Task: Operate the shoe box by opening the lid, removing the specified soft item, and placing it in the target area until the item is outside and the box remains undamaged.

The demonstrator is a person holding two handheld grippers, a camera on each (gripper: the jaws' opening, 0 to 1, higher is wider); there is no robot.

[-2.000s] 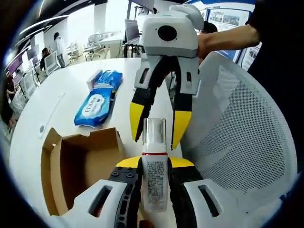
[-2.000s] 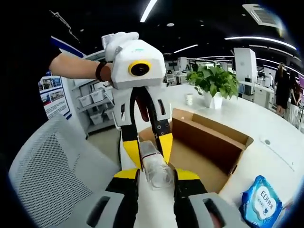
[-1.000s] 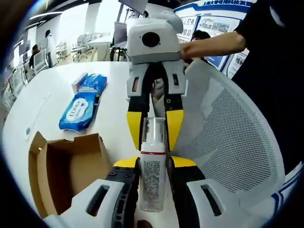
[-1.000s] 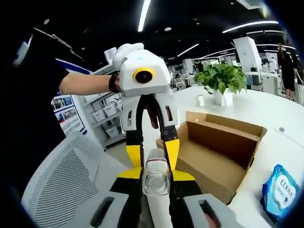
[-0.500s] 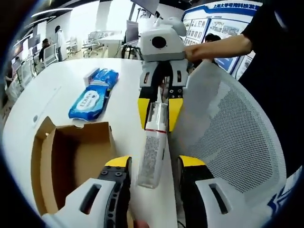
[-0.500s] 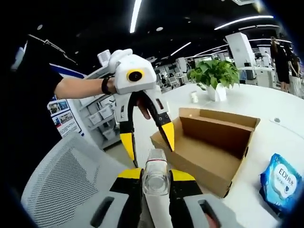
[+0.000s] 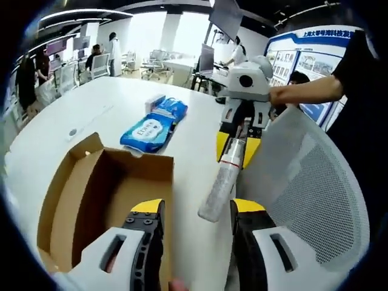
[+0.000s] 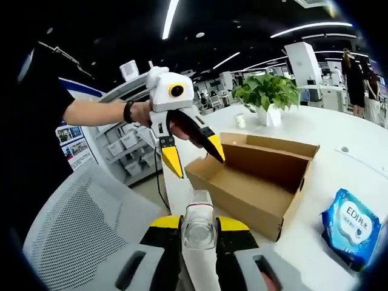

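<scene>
**Bottle in your right gripper, left gripper spread and clear of it**

Your right gripper [image 8: 198,223] is clenched on the clear-capped bottle [image 8: 197,225], its yellow-tipped jaws pressed to either side of the bottle's body, with the cap pointing away from you. In the left gripper view the same right gripper [image 7: 235,149] reaches in from the far side, and the bottle [image 7: 221,182] slants down from it, its white base hanging free above the near edge of the white tabletop [image 7: 73,115].

Your left gripper [image 7: 195,208] is spread wide with nothing between its jaws; the bottle's base sits just beyond its tips without touching them. In the right gripper view that left gripper [image 8: 193,150] hovers over the near end of the cardboard box [image 8: 254,179], jaws apart.

The box [image 7: 103,200] lies open on the tabletop near its edge, flaps up, and no contents show in the part of its inside that you can see. A blue wipes pack [image 7: 153,125] lies flat just past the box, toward the middle of the tabletop. A potted plant [image 8: 270,97] stands at the far edge. A white mesh chair back [image 7: 303,194] stands off the table's edge beside your grippers.
</scene>
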